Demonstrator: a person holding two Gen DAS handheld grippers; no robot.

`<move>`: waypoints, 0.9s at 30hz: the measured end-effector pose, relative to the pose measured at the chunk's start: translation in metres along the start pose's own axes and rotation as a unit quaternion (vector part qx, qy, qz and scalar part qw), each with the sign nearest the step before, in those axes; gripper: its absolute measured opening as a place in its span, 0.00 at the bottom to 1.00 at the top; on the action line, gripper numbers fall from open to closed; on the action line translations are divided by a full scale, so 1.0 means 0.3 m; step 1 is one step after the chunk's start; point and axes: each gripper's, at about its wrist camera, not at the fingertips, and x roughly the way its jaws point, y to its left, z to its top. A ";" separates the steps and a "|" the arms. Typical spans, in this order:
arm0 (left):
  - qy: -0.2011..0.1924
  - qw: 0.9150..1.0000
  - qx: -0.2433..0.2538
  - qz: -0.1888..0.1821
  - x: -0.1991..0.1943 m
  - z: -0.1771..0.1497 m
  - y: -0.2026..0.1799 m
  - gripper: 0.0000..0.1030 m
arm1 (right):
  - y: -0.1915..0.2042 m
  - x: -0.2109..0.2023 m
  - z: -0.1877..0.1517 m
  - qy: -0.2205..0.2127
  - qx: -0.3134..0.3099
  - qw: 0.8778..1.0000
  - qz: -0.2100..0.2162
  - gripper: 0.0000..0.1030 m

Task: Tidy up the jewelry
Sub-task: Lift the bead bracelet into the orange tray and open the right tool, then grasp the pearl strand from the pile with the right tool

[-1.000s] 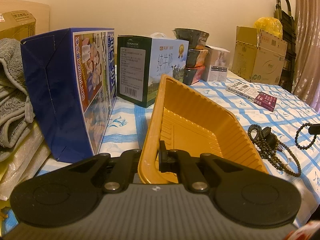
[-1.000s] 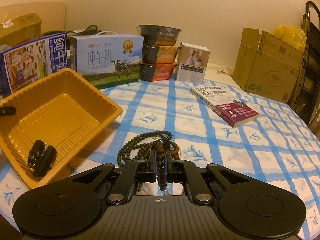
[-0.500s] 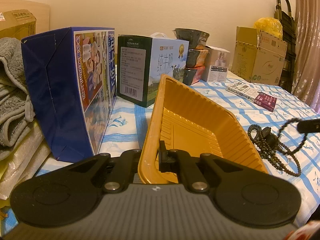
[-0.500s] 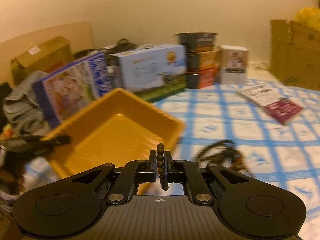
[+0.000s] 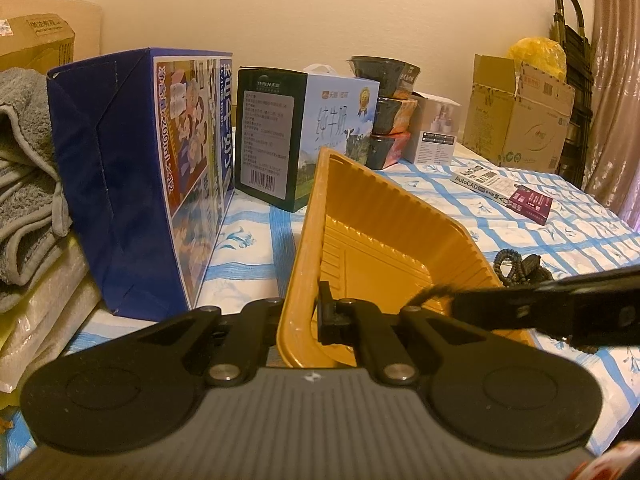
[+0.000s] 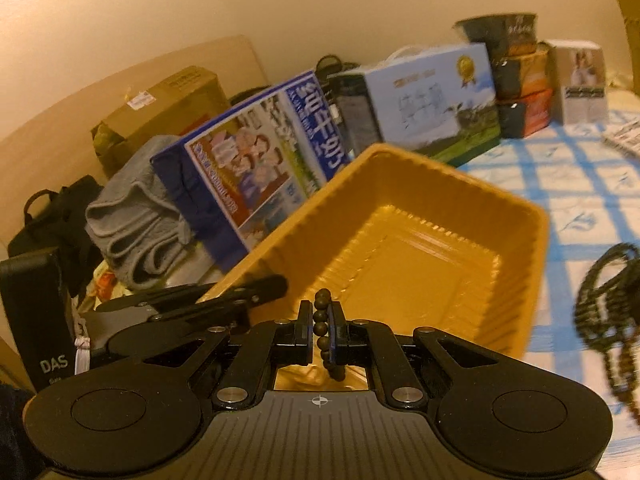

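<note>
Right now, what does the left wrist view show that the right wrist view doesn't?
Left wrist only: the AutoCAD book, brown cartons, and the left gripper shut on the tray rim. Right wrist only: the bead string pinched in the right gripper, and a black bag. Both: yellow tray, milk boxes, loose beads.

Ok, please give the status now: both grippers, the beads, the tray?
Left gripper shut on yellow tray rim, tray tilted. Right gripper shut on bead bracelet, over tray. Bead pile on tablecloth. Nothing blocking.

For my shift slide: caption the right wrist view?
Right gripper, shut on a bead bracelet, over the tilted yellow tray that the left gripper holds by its rim.
</note>
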 end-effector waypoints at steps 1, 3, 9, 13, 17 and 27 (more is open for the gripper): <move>0.000 1.000 -0.001 0.000 -0.001 -0.001 0.000 0.05 | 0.005 0.013 -0.001 0.005 0.000 1.000 0.000 0.07; 0.001 1.000 -0.001 0.001 0.000 -0.002 0.001 0.05 | 0.012 0.029 -0.005 0.016 -0.003 1.000 0.000 0.09; 0.000 1.000 -0.007 0.003 0.000 -0.008 0.003 0.05 | -0.027 -0.018 -0.028 0.014 0.015 1.000 -0.013 0.33; -0.001 1.000 -0.010 0.009 0.003 -0.010 0.001 0.05 | -0.090 -0.091 -0.060 0.013 0.028 0.998 -0.047 0.34; -0.002 1.000 -0.016 0.015 0.009 -0.010 -0.004 0.05 | -0.179 -0.184 -0.087 0.000 0.042 0.994 -0.100 0.34; -0.001 1.000 -0.020 0.016 0.027 -0.009 -0.028 0.05 | -0.481 -0.389 -0.124 -0.018 0.101 0.962 -0.254 0.34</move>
